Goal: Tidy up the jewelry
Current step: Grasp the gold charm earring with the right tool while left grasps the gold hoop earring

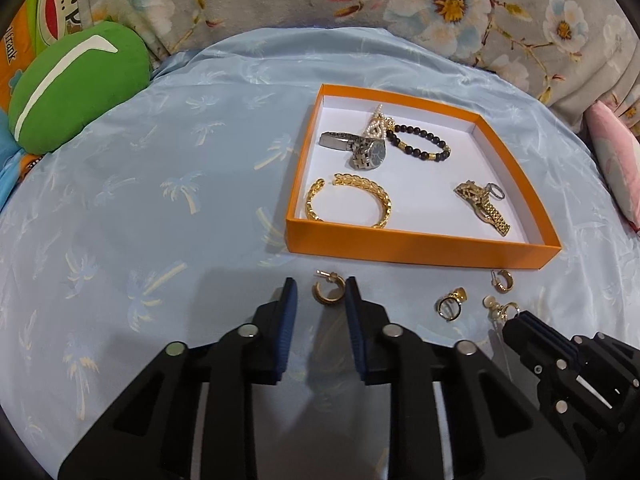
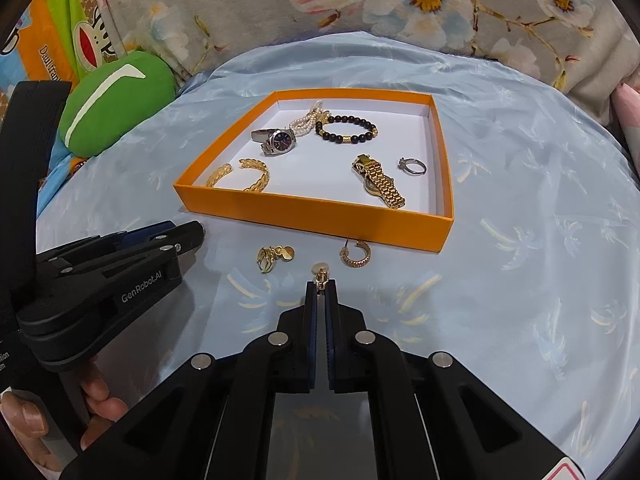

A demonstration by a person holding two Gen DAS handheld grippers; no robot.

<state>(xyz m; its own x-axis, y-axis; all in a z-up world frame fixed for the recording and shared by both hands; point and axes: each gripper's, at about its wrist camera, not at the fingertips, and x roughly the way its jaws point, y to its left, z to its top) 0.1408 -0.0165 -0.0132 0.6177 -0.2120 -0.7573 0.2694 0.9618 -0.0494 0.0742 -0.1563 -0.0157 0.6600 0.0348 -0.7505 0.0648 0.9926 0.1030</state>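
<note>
Each view is taken from close above the bed (image 1: 160, 200), looking forward and down along a gripper's fingers toward the orange tray (image 1: 420, 248). The left view is set further left; the right view sees the tray (image 2: 320, 216) from its right. Tray, loose earrings and floral cushion (image 2: 400, 8) are shared

Lighting: even, moderately bright indoor light from above. Shadows: soft – a faint one beneath the left gripper (image 1: 320, 300) on the blue sheet (image 1: 160, 200), a narrow band along the near wall of the orange box (image 1: 420, 248). Glare: small highlights on the gold bangle (image 1: 348, 200) and gold watch (image 2: 380, 182); sheen on the sheet's folds. Distortion: strong fisheye in both views – box edges bow, corners go black. Focus: centre sharp; the floral fabric (image 2: 400, 0) at the rim softens slightly.
</note>
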